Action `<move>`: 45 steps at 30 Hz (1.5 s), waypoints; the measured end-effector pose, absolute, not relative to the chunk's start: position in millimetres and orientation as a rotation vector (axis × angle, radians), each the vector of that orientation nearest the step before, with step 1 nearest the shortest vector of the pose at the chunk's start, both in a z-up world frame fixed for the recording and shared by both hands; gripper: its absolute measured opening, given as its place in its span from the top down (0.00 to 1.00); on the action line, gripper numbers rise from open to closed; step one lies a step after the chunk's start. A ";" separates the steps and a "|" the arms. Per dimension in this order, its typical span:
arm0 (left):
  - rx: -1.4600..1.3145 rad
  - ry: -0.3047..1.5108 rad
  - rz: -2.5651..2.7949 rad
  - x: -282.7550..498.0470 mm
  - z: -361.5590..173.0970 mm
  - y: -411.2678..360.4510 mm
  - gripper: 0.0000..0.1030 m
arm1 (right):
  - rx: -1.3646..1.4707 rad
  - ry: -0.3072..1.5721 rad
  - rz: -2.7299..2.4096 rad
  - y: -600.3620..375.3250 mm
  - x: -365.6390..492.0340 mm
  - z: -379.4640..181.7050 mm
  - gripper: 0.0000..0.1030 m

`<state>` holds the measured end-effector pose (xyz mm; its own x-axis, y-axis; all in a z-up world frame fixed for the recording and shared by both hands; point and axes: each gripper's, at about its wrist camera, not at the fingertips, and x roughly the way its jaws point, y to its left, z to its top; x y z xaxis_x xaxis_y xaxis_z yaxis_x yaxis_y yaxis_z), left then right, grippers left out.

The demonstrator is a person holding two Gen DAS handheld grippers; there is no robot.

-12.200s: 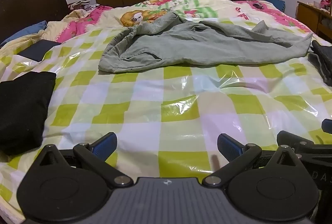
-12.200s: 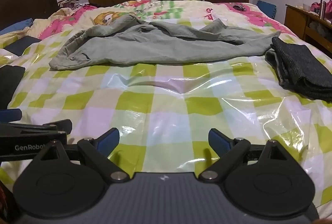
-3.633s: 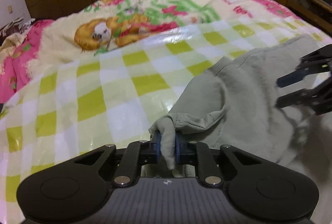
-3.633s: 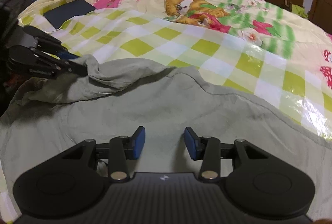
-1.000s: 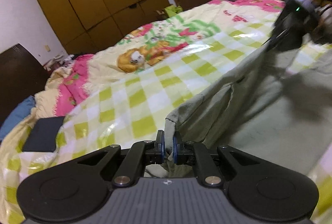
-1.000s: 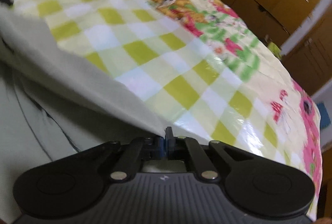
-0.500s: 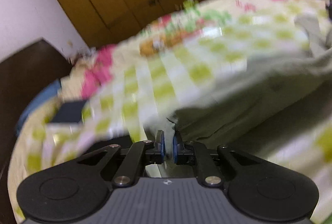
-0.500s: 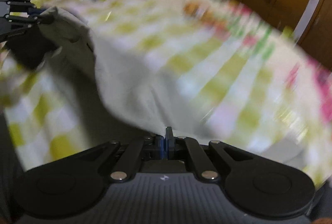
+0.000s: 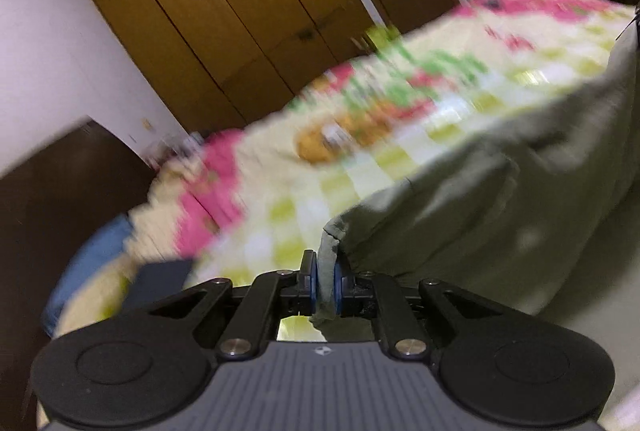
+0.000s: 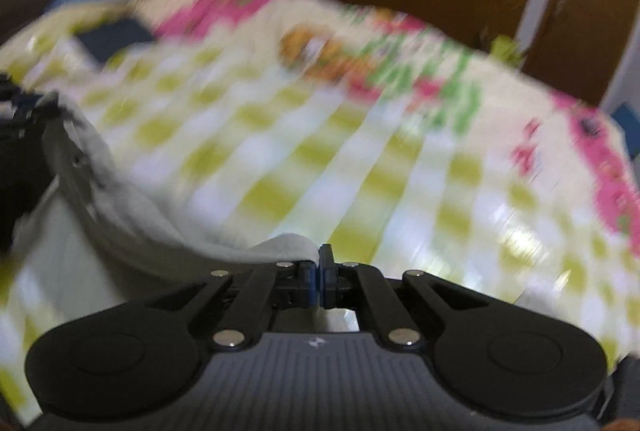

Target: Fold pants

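Your left gripper [image 9: 325, 285] is clamped on a bunched edge of the grey pants [image 9: 500, 199], and your right gripper [image 10: 319, 281] pinches another edge. The pants hang stretched between them above the bed [image 10: 360, 159]. Motion blur smears the checked cover and the wardrobe [image 9: 248, 11] beyond.
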<state>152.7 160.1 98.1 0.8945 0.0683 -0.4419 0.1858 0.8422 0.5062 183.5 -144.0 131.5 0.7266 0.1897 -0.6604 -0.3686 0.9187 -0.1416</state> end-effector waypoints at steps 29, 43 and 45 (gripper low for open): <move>0.678 0.711 -0.033 31.4 -32.1 187.7 0.55 | -0.382 0.941 0.400 -107.8 82.5 -16.6 0.74; 0.655 0.682 -0.048 -16.4 0.8 181.7 0.52 | -0.335 0.949 0.317 -155.8 70.1 -6.7 0.63; 0.600 0.653 -0.083 -11.1 8.0 169.3 0.50 | -0.302 0.953 0.294 -166.1 71.3 -4.5 0.63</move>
<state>-11.1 169.3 8.0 0.7975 0.1108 -0.5930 0.2557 0.8282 0.4987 71.3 -166.1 -4.5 0.5457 0.1123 -0.8304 -0.3752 0.9188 -0.1223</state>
